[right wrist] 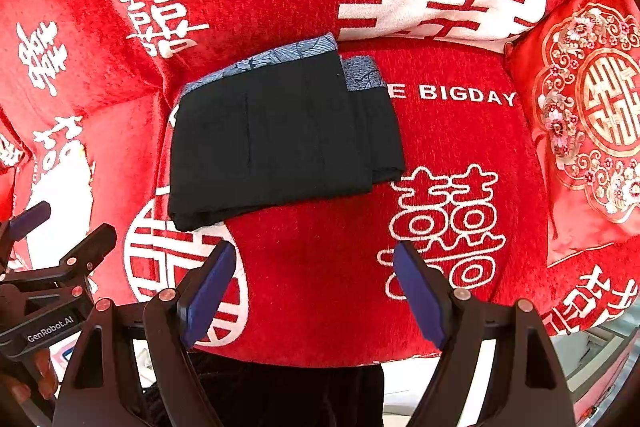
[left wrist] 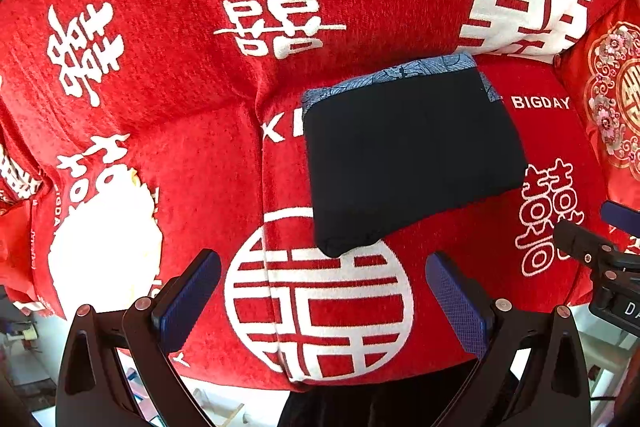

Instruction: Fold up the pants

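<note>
black pants folded, both grippers free

black pants (right wrist: 280, 135) lie in a compact folded stack on the red sofa cover (right wrist: 320, 267), left of its gold-embroidered cushion (right wrist: 592, 115). left gripper (left wrist: 324, 291) and right gripper (right wrist: 316, 287) hover nearer than the pants, jaws apart, holding nothing. folding looks finished; at most, smoothing remains.

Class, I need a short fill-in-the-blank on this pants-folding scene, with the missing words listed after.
1. The folded pants are ____ in colour.
2. They lie on a ____ sofa cover with white characters.
3. The left gripper and right gripper both stand ____, holding nothing.

Missing words: black; red; open
</note>
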A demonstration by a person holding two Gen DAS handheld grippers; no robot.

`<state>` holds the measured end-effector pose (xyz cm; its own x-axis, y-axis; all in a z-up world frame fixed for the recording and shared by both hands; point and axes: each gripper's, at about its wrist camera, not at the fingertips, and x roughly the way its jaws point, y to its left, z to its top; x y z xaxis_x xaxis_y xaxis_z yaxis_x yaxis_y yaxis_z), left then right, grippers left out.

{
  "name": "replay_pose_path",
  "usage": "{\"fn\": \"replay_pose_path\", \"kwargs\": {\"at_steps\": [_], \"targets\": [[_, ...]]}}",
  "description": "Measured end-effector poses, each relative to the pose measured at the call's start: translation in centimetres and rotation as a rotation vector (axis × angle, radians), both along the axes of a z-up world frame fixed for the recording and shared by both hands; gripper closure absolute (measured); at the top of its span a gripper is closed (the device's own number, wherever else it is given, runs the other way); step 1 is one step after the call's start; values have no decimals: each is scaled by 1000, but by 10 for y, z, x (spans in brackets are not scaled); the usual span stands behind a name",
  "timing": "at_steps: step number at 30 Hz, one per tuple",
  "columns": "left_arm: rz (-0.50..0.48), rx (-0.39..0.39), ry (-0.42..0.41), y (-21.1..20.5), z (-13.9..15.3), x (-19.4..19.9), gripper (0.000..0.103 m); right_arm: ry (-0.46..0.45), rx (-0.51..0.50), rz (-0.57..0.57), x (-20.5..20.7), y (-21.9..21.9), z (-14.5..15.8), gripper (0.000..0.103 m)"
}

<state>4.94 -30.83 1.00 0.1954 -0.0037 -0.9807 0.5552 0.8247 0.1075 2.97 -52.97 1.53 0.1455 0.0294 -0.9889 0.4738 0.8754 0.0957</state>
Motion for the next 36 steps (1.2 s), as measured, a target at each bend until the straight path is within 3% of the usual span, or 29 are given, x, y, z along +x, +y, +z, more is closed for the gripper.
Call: {"fn": "replay_pose_path", "kwargs": {"at_steps": [20,36], "targets": [[5,-48,23,36,13,-11,0,3,-37,24,-11,32,22,19],[30,-55,59,36,9,-18,0,-2,-68,39,-12,31,29,19]]}}
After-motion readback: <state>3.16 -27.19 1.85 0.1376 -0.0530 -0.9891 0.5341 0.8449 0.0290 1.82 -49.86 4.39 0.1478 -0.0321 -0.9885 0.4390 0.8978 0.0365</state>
